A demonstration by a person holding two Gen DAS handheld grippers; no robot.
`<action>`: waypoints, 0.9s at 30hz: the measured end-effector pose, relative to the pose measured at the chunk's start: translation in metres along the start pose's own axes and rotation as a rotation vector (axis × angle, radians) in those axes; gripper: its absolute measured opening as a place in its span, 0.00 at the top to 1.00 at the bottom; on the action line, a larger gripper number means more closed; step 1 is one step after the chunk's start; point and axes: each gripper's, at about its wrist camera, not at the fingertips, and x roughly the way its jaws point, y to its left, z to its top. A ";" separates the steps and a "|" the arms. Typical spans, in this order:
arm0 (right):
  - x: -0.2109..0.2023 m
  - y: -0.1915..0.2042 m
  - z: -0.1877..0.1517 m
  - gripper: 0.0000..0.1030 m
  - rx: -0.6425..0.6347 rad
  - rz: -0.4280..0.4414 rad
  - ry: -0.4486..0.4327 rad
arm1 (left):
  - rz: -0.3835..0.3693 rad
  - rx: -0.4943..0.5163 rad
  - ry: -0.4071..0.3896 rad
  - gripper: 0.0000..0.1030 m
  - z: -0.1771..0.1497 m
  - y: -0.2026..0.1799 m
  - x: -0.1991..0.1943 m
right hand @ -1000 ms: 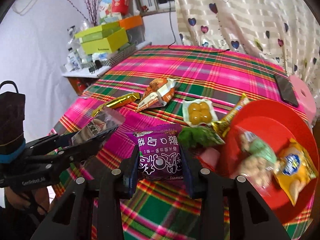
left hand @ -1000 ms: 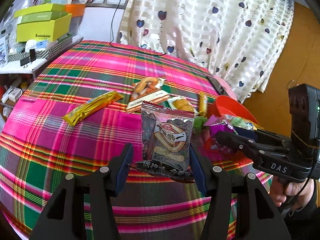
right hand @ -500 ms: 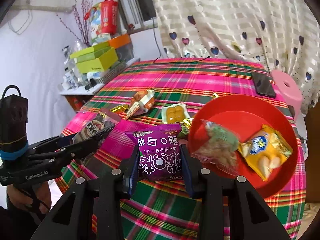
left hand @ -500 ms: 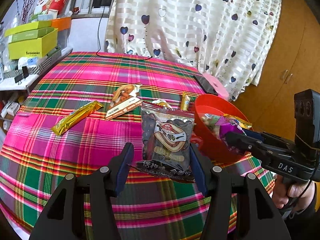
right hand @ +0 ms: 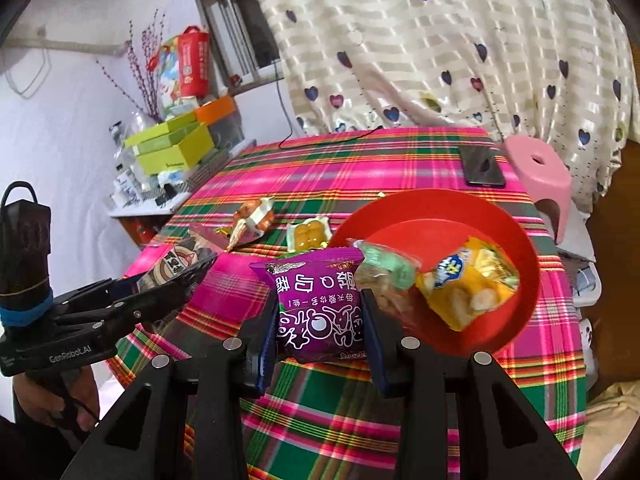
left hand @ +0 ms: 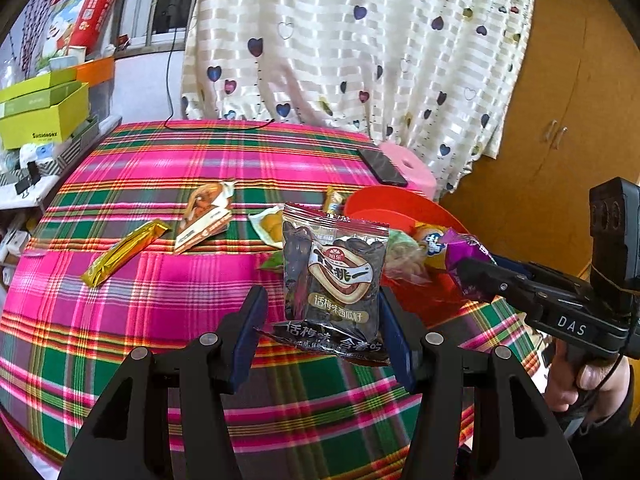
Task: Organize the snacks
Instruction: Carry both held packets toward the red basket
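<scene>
Two grippers each clamp a snack above the plaid tablecloth [left hand: 168, 280]: the left gripper [left hand: 322, 322] holds a dark seed packet [left hand: 334, 276], the right gripper [right hand: 320, 330] a purple packet [right hand: 318, 308]. Only the right view looks into the red bowl [right hand: 516, 240], showing a yellow bag [right hand: 466, 284] and a green bag [right hand: 384, 276]. Farther off, the left view alone shows the gold bar [left hand: 122, 252]; both show the phone [right hand: 480, 166].

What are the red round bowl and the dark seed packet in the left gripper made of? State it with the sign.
Red round bowl: likely moulded plastic, smooth with a slight sheen and an even colour.
Dark seed packet: thin glossy plastic film, probably foil-lined; it shows glare, wrinkles and a crimped serrated top seal.
</scene>
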 end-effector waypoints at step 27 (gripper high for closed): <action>-0.018 -0.068 -0.004 0.66 0.113 -0.133 -0.009 | -0.114 0.072 0.036 0.45 0.020 -0.037 0.034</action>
